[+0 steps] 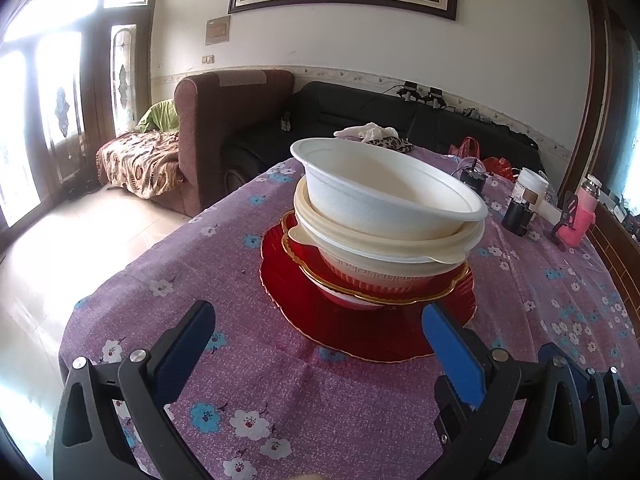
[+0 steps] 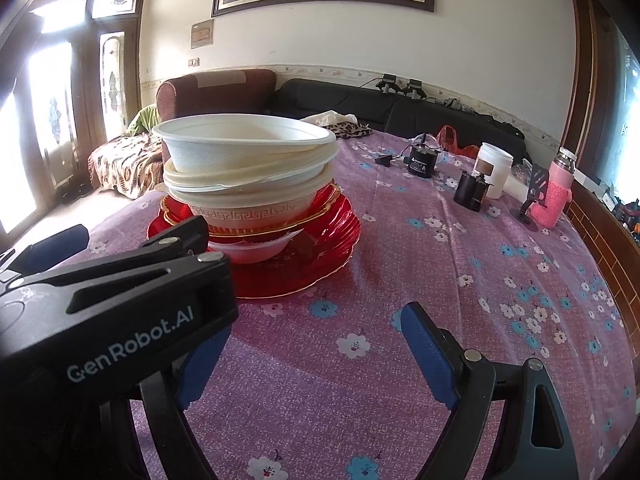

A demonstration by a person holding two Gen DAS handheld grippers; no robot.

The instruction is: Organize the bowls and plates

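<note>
A stack of dishes stands in the middle of a table draped in a purple cloth printed with blue and white flowers, while your two grippers hang wide apart and empty just in front of it. At the bottom lies a large red plate with a gold edge; on it sits a small white bowl, then a smaller red gold-rimmed plate, then a cream bowl with a key-pattern band. A cream-coloured dish, perhaps a lid, though the angle makes it hard to say, rests above that, and a white foam bowl tops the pile, tilted to one side.

Your left gripper points at the near edge of the large red plate, its blue-padded fingers spread with only tablecloth between them. Your right gripper stands just beside it, to the right of the stack, jaws likewise spread over bare cloth and touching nothing.

Toward the far right of the table stand a white jar, a black cylinder and a pink bottle. A brown armchair and a dark sofa line the wall behind.
</note>
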